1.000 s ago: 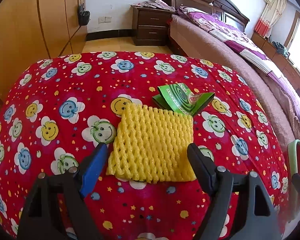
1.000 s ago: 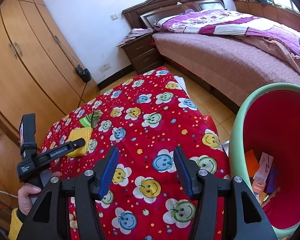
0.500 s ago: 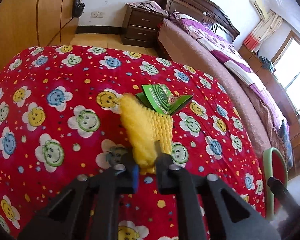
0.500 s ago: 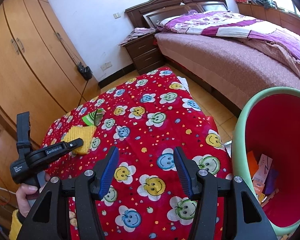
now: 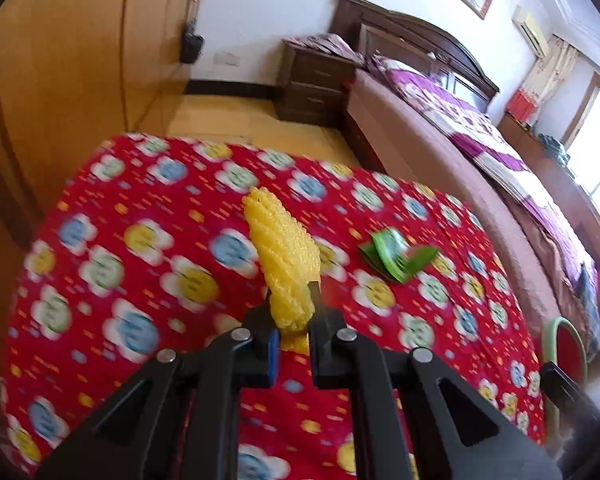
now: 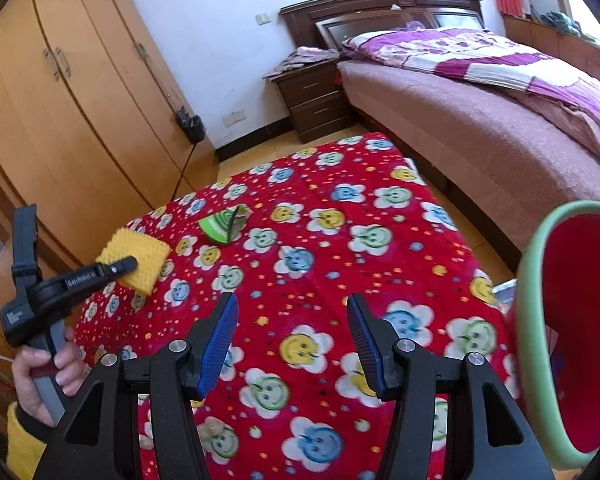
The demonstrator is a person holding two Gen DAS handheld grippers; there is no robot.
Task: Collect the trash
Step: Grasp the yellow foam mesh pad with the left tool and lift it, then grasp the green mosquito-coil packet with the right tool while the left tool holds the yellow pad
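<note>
Left gripper (image 5: 293, 320): jaws are being held clamped together on the near end of the yellow foam net (image 5: 284, 256). The net is being carried off the red smiley-flower cloth (image 5: 140, 208), bunched into a narrow upright shape that is pointing away from the camera. In the right wrist view the same net (image 6: 134, 262) is being seen as a flat yellow square, pinched at one edge by the left gripper (image 6: 130, 264) above the left part of the cloth.

Green folded wrapper (image 5: 396, 256): lying on the cloth, to the right of the held net and apart from it (left wrist view is blurred here, so no print is being read). From the right wrist view the wrapper (image 6: 224, 226) is sitting beyond the net, nearer the far edge of the cloth.

Right gripper (image 6: 292, 340): blue-padded jaws are being held apart, nothing between them, over the near middle of the cloth (image 6: 340, 240).

Bin with green rim and red inside (image 6: 540, 320): standing at the right edge of the cloth, close by the right gripper.

A hand (image 6: 40, 376) with a yellow cuff is gripping the left tool's handle at the lower left.
</note>
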